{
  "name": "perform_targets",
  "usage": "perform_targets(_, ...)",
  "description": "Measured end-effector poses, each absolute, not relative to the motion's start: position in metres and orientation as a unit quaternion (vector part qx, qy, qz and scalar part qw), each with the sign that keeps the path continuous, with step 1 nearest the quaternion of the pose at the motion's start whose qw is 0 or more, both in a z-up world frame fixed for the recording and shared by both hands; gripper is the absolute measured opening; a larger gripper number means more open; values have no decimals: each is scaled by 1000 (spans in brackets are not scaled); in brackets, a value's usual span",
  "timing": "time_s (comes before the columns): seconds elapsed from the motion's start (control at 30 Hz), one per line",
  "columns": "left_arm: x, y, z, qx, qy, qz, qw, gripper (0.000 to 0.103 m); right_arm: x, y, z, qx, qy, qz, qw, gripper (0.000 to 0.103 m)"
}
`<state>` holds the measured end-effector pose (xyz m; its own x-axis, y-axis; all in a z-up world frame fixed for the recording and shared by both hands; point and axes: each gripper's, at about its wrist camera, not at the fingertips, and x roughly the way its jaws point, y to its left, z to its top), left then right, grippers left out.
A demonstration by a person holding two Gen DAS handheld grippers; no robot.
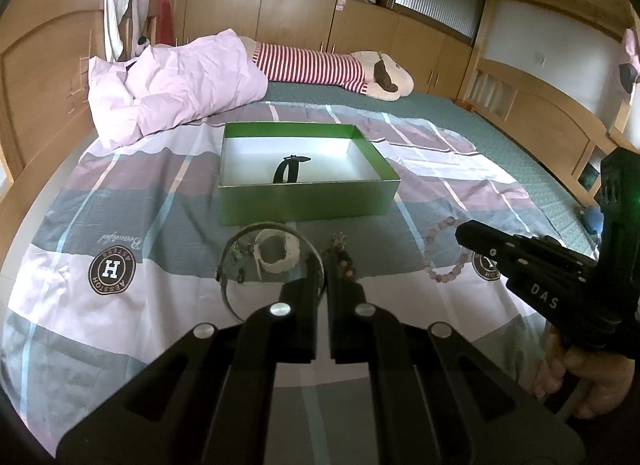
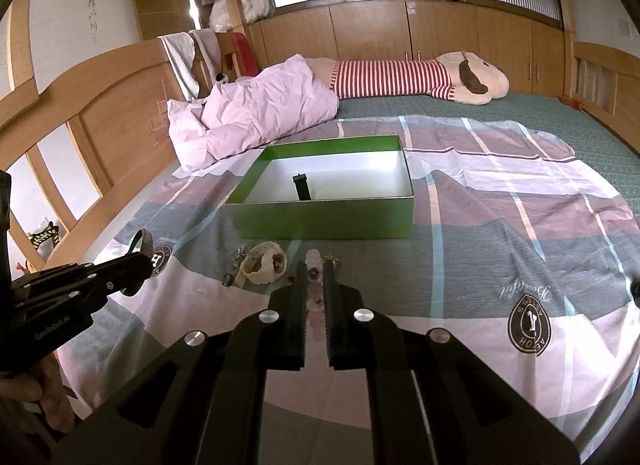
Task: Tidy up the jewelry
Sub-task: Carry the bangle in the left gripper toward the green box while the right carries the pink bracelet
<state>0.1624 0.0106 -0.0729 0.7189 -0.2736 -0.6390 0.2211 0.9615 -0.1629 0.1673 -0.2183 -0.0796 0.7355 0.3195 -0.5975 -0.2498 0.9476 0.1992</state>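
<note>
Much of the small jewelry on the bedspread (image 1: pixel 80 225) is hard to read: beside the white bracelet (image 1: pixel 277 251) lies a scatter of tiny metal bits (image 2: pixel 236 257), too small to name, and a dark beaded piece (image 1: pixel 346 261) is half covered by the left gripper (image 1: pixel 325 265). That gripper has its jaws closed on the thin silver hoop (image 1: pixel 228 261), which stands off to its left, its lower arc cut off behind the black fingers. The right gripper (image 2: pixel 315 269) is closed on the pink bead bracelet (image 2: pixel 313 261) — only a few beads show in the narrow slot between its fingers, though from the left wrist view the strand (image 1: pixel 444 249) loops out beneath it. A hand (image 1: pixel 592 385) on the right handle is cropped at the frame edge. The green box (image 1: pixel 308 201) sits just beyond the jewelry, open-topped, its near wall hiding the foot of the black clip (image 1: pixel 286 171) standing inside on the white floor. Around the box the bed is flat and free to the right; a rumpled pink quilt (image 1: pixel 172 85) crowds the far left corner, with a striped plush toy (image 1: pixel 340 69) along the far edge.
</note>
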Motion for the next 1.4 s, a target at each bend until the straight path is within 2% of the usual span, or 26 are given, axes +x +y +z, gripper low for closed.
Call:
perform_targets(1.03,172,12,-80,-32,362,-126,923,4,171,-215,-83,52,334,157,928,8)
perform_targets(1.4,219,0,-84,-21,366,-100,925,4,220,-207,-68,46,316,172,932,8)
